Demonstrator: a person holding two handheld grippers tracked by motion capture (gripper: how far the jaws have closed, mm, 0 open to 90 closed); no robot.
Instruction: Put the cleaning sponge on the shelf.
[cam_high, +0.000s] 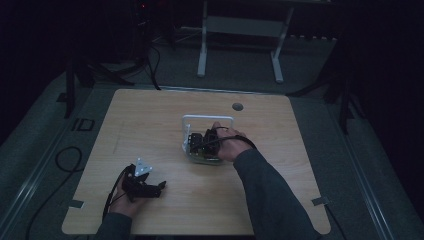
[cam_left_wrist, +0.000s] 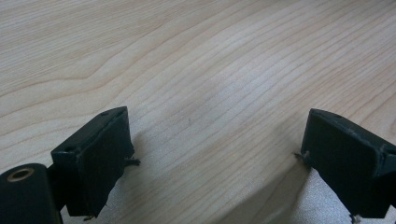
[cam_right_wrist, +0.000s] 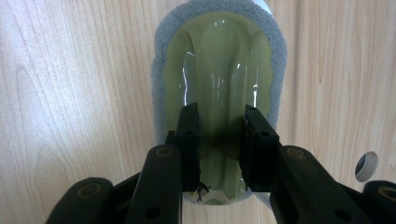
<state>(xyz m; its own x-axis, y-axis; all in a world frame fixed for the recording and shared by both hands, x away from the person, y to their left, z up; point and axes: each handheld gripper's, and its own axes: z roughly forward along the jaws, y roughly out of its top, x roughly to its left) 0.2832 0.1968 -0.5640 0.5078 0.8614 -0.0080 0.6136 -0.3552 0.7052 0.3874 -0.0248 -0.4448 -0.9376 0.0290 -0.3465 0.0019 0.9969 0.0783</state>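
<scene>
1. High view: the right gripper (cam_high: 200, 142) sits on a translucent green brush with a grey fuzzy rim (cam_high: 206, 157) near the middle of the light wooden table (cam_high: 150, 115), beside a white wire frame (cam_high: 207, 119). The left gripper (cam_high: 150, 187) rests well apart, near the front edge.
2. Left gripper view: its jaws stand wide apart over bare wood, nothing between them.
3. Right gripper view: the jaws clasp the brush's raised central ridge.

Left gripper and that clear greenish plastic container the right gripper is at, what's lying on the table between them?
Nothing: in the high view, only bare light wooden table separates the left gripper from the clear greenish plastic container.
</scene>
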